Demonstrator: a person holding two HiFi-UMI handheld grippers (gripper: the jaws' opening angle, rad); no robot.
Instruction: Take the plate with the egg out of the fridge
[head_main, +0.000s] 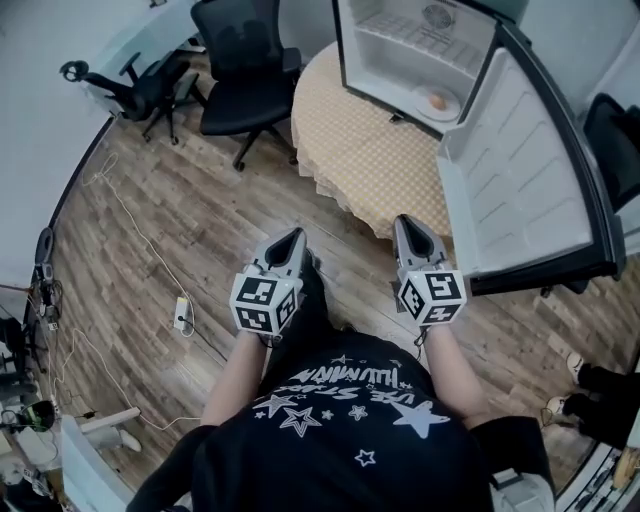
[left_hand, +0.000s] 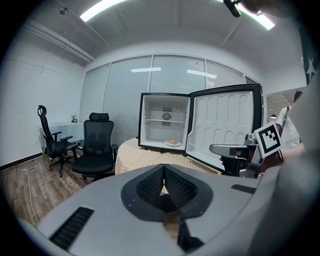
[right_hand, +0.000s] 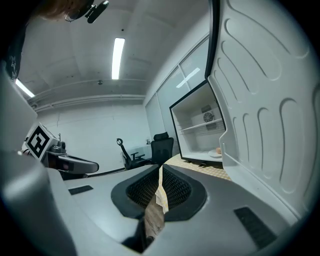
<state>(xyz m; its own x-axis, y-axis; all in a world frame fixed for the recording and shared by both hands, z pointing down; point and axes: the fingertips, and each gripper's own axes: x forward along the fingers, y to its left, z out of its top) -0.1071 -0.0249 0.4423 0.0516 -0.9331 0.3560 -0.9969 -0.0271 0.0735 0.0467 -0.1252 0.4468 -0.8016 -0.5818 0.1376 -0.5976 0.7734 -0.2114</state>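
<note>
Plainly, the left gripper (head_main: 296, 237) and right gripper (head_main: 405, 222) are clenched empty (egg (head_main: 438, 101) on its plate (head_main: 452, 105) inside the open fridge (head_main: 400, 45)).

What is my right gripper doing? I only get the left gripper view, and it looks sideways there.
Observer: The right gripper is shut. Its own view shows the jaws together with nothing between them.
Operator: Is anything on the floor near me?
Observer: Yes. In the head view a power strip lies on the wood floor, to the left of your left gripper.
</note>
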